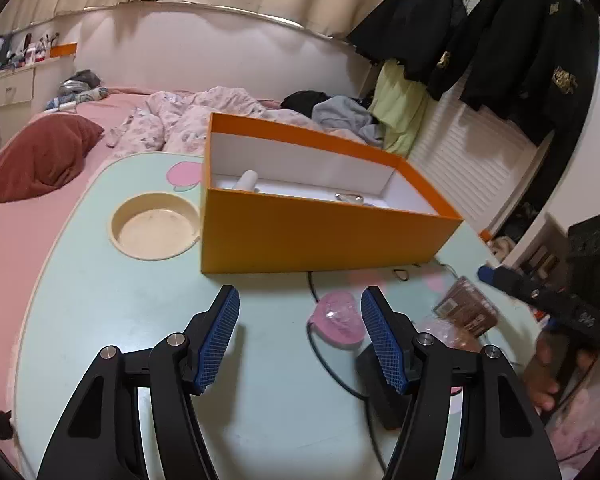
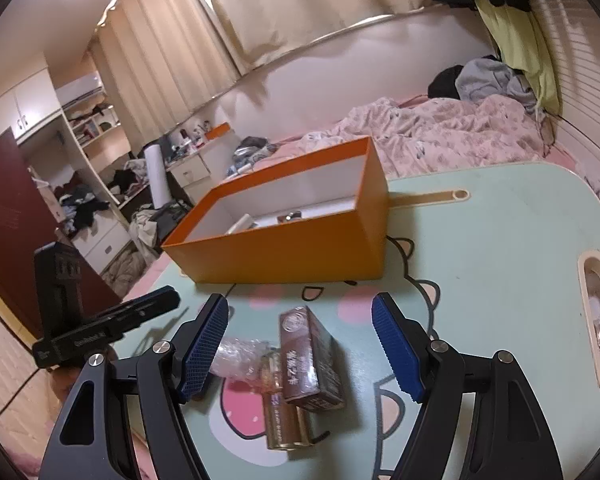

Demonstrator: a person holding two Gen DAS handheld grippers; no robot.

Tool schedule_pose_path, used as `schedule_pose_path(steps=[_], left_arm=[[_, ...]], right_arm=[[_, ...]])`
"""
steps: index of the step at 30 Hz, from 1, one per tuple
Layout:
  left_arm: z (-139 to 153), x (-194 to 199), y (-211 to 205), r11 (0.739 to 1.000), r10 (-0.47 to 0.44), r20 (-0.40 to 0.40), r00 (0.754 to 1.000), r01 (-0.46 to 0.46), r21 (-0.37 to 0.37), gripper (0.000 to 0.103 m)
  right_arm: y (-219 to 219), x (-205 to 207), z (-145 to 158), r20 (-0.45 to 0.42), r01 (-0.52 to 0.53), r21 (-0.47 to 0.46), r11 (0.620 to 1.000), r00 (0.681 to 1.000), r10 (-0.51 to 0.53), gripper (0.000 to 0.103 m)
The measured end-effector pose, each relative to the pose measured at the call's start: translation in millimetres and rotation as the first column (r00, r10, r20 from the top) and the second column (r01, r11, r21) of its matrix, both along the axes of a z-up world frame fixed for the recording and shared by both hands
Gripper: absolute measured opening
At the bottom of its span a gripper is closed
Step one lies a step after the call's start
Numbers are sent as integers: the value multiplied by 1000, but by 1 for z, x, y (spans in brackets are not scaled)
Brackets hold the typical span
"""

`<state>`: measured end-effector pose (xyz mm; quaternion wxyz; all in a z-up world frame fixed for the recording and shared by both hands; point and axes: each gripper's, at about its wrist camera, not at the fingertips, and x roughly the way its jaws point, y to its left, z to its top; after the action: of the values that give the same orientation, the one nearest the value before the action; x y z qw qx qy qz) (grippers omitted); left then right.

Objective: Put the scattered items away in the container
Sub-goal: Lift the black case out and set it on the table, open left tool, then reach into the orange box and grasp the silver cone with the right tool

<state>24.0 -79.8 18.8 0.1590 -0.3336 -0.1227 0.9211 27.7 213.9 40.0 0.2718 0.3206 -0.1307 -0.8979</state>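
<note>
An open orange box (image 1: 328, 236) with a white inside stands on the pale green table (image 1: 100, 288), toward its far edge by the bed, and close beside a round cream cup recess (image 1: 154, 226) sunk into the tabletop. Two things already lie on the box floor: a white tube (image 1: 247, 180) near the end by the recess and a small shiny metal piece (image 1: 350, 198) farther along. The left gripper (image 1: 300, 340) hangs over the bare tabletop in front of the box's near wall, its blue-padded jaws standing apart with nothing between them. A pink translucent item (image 1: 338, 320) lies on the table just inside the right finger of that gripper, touching neither pad as far as can be told, with a thin black cable (image 1: 324, 352) curving past it. The right gripper (image 2: 300, 344) is nearer the table's near edge, its jaws wide apart and gripping nothing. Between and below its pads lie a brown carton (image 2: 310, 360), which rests tilted on a gold-coloured tube (image 2: 282, 416), and a crumpled clear wrapper (image 2: 240, 356) just beside the left pad. None of these is touched by the pads. In the right wrist view the left gripper shows as a black bar off the table's left edge, with a hand (image 1: 548, 376) visible in the left wrist view by the right gripper.
</note>
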Motion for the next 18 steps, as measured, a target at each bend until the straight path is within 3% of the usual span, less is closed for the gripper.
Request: schedule_pose_path(steps=[5, 9, 10, 11, 12, 15, 18], left_arm=[[-3, 0, -4, 1000, 6, 7, 1000, -6, 12, 64], [-3, 8, -6, 999, 8, -11, 1000, -8, 33, 64], [-2, 9, -7, 999, 10, -23, 1000, -10, 37, 64], [-1, 11, -8, 999, 13, -35, 999, -11, 44, 64], [-1, 12, -9, 999, 15, -41, 999, -13, 52, 64], [-2, 13, -13, 997, 26, -35, 999, -23, 71, 64], [-3, 15, -17, 996, 22, -40, 999, -18, 87, 64]], right_arm=[[4, -7, 56, -74, -37, -26, 999, 997, 35, 74], [-27, -39, 101, -14, -52, 152, 987, 998, 55, 70], [-41, -50, 104, 23, -78, 214, 974, 997, 75, 58], [-55, -64, 102, 73, -98, 275, 956, 994, 81, 45], [-67, -76, 97, 123, -111, 321, 941, 990, 75, 42], [-98, -119, 67, 302, -187, 382, 905, 951, 69, 41], [-113, -150, 40, 379, -189, 419, 888, 925, 18, 42]])
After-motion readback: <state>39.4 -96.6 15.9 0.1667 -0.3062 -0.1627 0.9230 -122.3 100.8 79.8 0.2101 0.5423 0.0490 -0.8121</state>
